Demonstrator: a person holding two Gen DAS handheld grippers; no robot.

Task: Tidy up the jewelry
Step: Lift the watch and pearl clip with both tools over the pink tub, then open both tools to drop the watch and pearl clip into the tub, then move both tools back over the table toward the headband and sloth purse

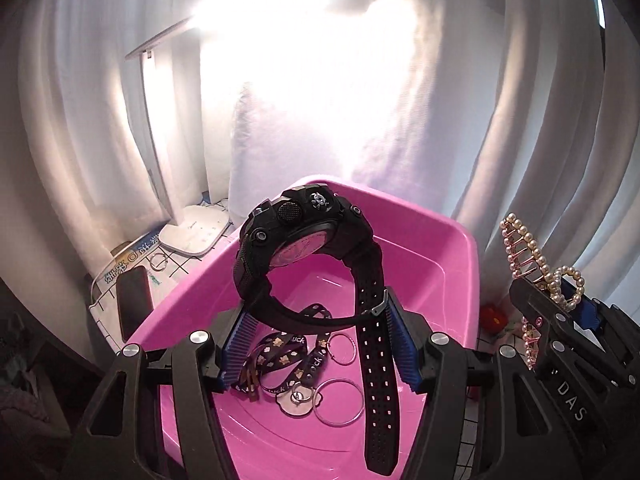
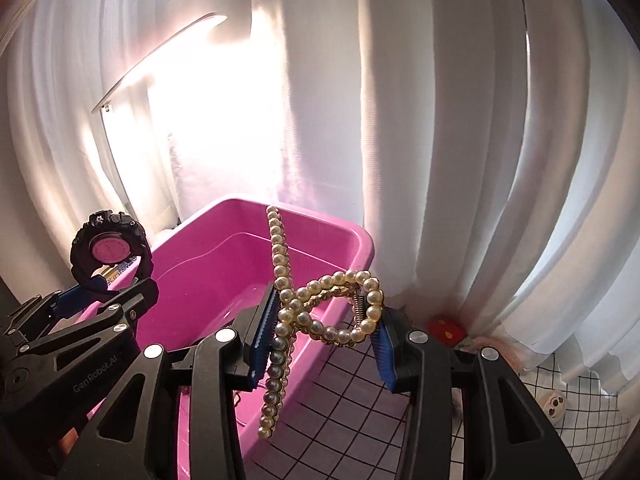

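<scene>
Clamped between the fingers of the left gripper (image 1: 316, 330), a black watch (image 1: 308, 240) is held above the pink tub (image 1: 460, 240); rightward, a pearl hair clip (image 2: 332, 300) is pinched by the right gripper (image 2: 324, 336) over the tub's near rim.

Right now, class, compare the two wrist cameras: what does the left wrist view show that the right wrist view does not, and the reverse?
Only the left wrist view shows the bin's contents: a printed ribbon lanyard and metal rings.

Only the right wrist view shows the watch's pink dial and a small white toy face on the grid cloth.

Both show the pink bin, the black watch in the left gripper, and the pearl hair clip in the right gripper.
</scene>
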